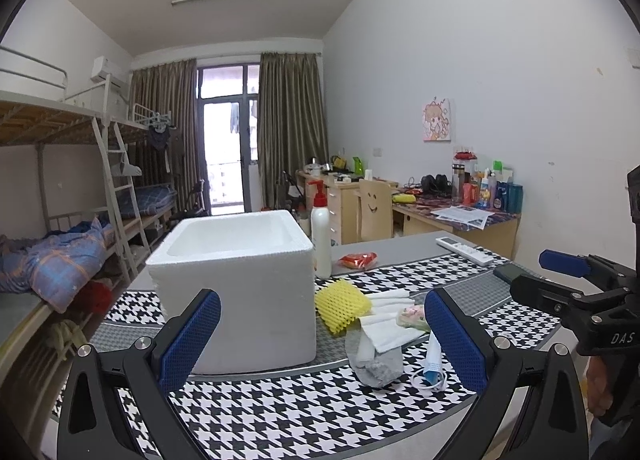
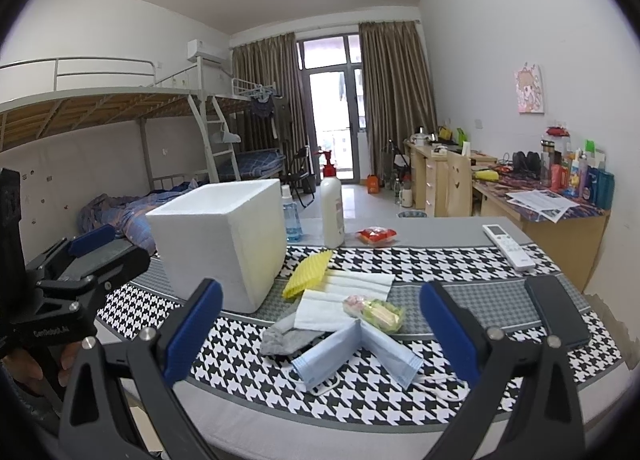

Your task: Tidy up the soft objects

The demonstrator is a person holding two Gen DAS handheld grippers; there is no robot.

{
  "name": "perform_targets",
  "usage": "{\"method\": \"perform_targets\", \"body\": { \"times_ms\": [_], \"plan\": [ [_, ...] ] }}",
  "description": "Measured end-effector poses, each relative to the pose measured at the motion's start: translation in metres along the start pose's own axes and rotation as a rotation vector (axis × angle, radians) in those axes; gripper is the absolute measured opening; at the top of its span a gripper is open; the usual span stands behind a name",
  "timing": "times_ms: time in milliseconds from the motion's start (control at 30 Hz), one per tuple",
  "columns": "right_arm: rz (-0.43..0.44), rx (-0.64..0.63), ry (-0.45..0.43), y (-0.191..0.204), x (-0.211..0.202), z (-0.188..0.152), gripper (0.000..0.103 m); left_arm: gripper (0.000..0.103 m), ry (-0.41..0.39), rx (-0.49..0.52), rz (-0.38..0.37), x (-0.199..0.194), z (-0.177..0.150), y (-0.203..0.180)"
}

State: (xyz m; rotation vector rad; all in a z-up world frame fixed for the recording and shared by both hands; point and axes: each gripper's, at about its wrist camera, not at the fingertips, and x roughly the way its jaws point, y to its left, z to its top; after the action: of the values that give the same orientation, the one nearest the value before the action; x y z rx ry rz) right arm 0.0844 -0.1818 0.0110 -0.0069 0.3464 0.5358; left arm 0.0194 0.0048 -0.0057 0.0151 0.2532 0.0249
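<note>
A white foam box point(image 1: 240, 288) with a grainy, pebbled skin stands open-topped on the counter point(image 2: 360, 400), whose cloth is a black-and-white houndstooth weave banded in grey. Beside the box lies a loose heap: a yellow foam net sleeve point(image 1: 342, 310), white folded tissues point(image 2: 356, 284), a grey knitted sock point(image 2: 286, 336), a pale blue pleated face mask point(image 2: 352, 352) and a crinkly clear-wrapped sweet packet point(image 2: 376, 312). Bunk beds point(image 2: 120, 107) line the dormitory wall. The left tongs point(image 1: 320, 344) and the right tongs point(image 2: 320, 336) both gape wide, their blue ribbed pads holding nothing.
</note>
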Motion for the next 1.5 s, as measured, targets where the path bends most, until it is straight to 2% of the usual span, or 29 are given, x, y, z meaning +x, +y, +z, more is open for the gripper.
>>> {"method": "perform_targets", "body": {
  "times_ms": [567,1267,1500],
  "plan": [
    [-0.028,0.019,0.059,-0.013,0.025,-0.002,0.1,0.102,0.101,0.013,-0.061,0.03,-0.006,-0.001],
    [-0.055,0.059,0.173,-0.029,0.053,-0.022,0.1,0.102,0.216,0.011,-0.077,0.074,-0.02,-0.012],
    [-0.054,0.076,0.226,-0.036,0.068,-0.034,0.1,0.102,0.292,0.023,-0.074,0.091,-0.029,-0.015]
  ]
}}
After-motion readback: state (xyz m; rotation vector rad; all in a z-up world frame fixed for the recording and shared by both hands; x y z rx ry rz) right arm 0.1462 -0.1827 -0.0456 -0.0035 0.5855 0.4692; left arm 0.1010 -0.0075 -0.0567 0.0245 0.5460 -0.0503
